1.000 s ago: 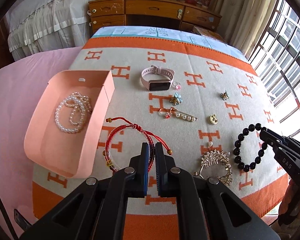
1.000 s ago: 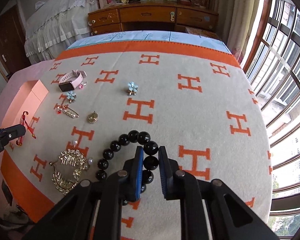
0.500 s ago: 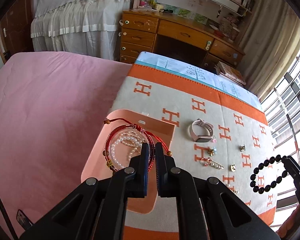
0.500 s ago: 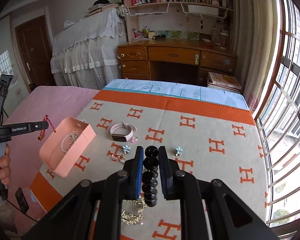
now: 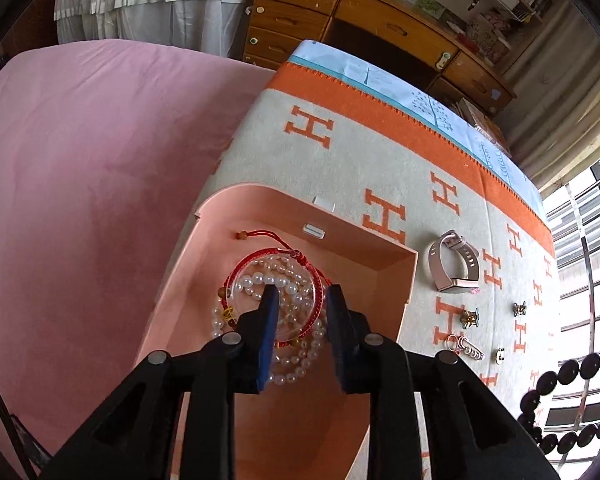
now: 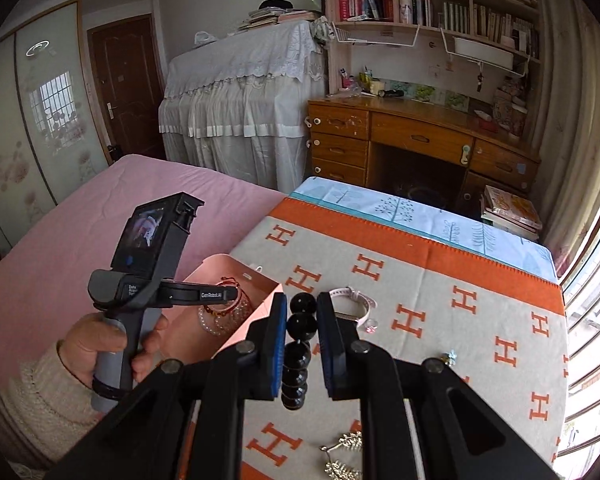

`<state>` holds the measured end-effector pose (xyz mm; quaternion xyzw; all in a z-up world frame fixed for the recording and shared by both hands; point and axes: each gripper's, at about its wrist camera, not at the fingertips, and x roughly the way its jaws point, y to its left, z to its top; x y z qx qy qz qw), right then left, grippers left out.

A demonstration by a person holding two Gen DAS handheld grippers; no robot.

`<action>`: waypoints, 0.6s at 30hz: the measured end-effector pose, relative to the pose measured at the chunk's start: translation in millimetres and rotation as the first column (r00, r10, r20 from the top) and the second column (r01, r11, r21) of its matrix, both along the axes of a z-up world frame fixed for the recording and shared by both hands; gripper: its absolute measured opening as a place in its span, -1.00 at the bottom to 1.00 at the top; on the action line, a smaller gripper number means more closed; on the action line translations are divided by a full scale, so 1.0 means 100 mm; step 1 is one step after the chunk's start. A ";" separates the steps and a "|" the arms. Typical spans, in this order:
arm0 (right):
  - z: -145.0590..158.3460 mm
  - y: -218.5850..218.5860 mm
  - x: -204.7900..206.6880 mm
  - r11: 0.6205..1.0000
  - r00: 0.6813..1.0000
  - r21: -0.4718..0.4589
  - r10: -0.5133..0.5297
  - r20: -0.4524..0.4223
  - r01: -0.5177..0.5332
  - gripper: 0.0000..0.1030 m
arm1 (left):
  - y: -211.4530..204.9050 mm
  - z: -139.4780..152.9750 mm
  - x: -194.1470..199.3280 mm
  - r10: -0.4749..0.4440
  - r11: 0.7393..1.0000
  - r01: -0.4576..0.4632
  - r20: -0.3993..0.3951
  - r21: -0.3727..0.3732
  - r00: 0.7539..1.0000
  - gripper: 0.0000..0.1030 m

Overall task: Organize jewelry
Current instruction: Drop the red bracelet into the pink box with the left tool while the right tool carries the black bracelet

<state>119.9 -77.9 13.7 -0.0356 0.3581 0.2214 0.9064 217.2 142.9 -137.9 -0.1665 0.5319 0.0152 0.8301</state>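
In the left wrist view my left gripper (image 5: 300, 300) is open above the pink box (image 5: 396, 276). The red string bracelet (image 5: 276, 276) lies in the box on the white pearl necklace (image 5: 296, 354). My right gripper (image 6: 302, 312) is shut on the black bead bracelet (image 6: 300, 344), which hangs between its pads above the blanket. That bracelet also shows at the right edge of the left wrist view (image 5: 572, 400). The right wrist view shows the left gripper (image 6: 204, 295) over the box (image 6: 256, 312).
On the orange-and-grey H-pattern blanket (image 5: 380, 152) lie a pink smartwatch (image 5: 454, 262), small brooches (image 5: 470, 318), a pearl pin (image 5: 466, 346) and gold leaf earrings (image 6: 344, 456). A pink bed (image 5: 80, 160) is left; a wooden desk (image 6: 420, 136) behind.
My left gripper came down over the box, opened and let go of the red bracelet, which now lies on the pearls. My right gripper moved left with the black bracelet toward the box.
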 end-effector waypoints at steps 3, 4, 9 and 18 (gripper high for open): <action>0.01 0.17 0.04 0.999 0.999 0.005 0.033 -0.008 -0.033 -0.71 | 0.09 0.16 -0.18 0.019 0.999 -0.020 0.051 0.026 0.999 -0.53; 0.00 0.23 0.05 0.999 0.999 0.006 0.043 -0.008 -0.043 -0.71 | 0.13 0.22 -0.26 0.027 0.999 -0.030 0.068 0.043 0.997 -0.43; -0.02 0.50 0.13 0.996 0.996 0.027 0.089 -0.024 -0.088 -0.71 | 0.32 0.43 -0.67 0.093 0.990 -0.108 0.143 0.096 0.985 0.03; -0.12 0.92 0.31 0.988 0.986 0.067 0.146 -0.086 -0.141 -0.71 | 0.46 0.45 -1.22 0.172 0.976 -0.190 0.167 0.104 0.971 0.03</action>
